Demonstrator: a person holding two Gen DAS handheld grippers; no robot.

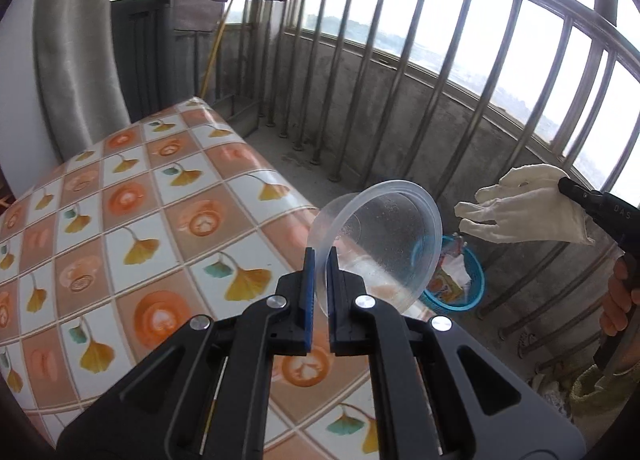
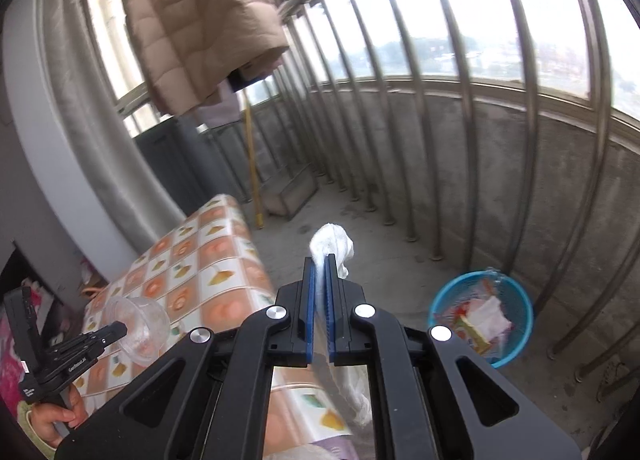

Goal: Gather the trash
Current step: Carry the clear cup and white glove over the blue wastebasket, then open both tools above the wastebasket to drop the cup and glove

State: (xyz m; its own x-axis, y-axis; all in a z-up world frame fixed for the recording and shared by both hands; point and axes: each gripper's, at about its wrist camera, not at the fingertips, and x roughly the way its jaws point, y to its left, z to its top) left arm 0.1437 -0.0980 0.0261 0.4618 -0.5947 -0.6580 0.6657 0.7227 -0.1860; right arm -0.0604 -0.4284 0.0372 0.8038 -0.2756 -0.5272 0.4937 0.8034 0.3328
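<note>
We judge collection partly done: the blue basket (image 2: pixel 516 324) on the floor beside the table (image 1: pixel 120 220) already holds wrappers, while our left gripper (image 1: pixel 320 260) clamps the clear bowl (image 1: pixel 380 240) and right gripper (image 2: pixel 319 264) clamps the white glove (image 2: pixel 332 244), both undropped short of it.

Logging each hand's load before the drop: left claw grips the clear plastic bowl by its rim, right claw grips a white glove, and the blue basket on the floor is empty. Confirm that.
Not quite: the blue basket is not empty. The right wrist view shows wrappers and crumpled paper already in it. The rest stands: the left claw grips the clear plastic bowl by its rim, and the right claw grips the white glove.
</note>
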